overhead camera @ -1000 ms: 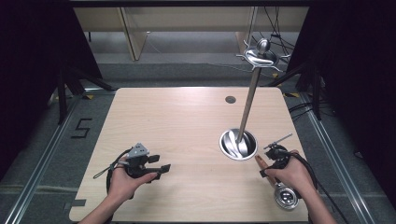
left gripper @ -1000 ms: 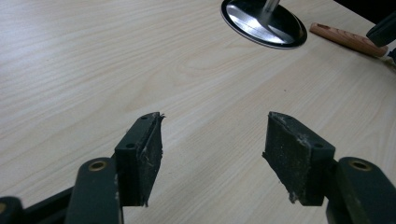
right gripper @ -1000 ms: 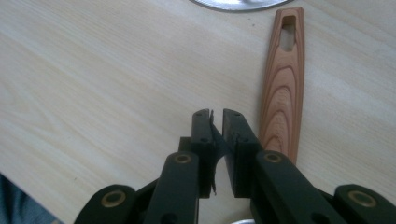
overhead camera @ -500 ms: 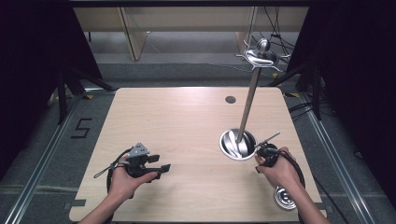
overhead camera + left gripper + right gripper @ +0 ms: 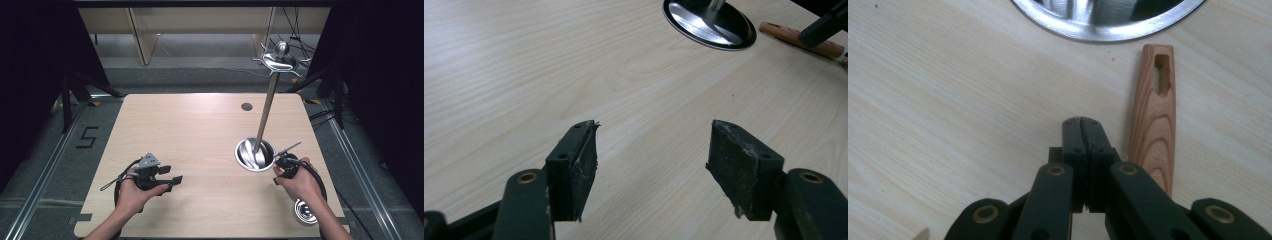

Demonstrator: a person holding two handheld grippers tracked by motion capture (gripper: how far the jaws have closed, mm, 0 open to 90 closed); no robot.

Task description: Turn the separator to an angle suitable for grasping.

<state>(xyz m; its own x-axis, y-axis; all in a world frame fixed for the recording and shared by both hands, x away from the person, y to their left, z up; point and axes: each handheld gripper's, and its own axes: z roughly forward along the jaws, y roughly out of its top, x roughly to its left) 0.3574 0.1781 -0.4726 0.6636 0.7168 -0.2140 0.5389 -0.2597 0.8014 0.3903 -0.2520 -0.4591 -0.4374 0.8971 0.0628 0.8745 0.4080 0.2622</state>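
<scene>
**Evidently no grip taken: right tongs closed empty beside the ladle handle**

Left tongs (image 5: 172,181) rest low on the worktop (image 5: 200,130), jaws standing wide apart with nothing but bare wood between them; unchanged from a second ago.

Ahead and to the right of them is the round steel base of the hanging stand (image 5: 255,154).

Right tongs (image 5: 1083,122) sit just short of that base, jaws pressed fully together on nothing. The hand has edged slightly toward the base over the last second.

The ladle's wooden handle (image 5: 1153,130) lies flat just right of the jaw tips, outside them. Its steel bowl (image 5: 305,212) lies behind the right hand, where it lay before.

Assessment: the closure missed. The jaws must reopen and shift across the handle before any lift toward the stand.
</scene>
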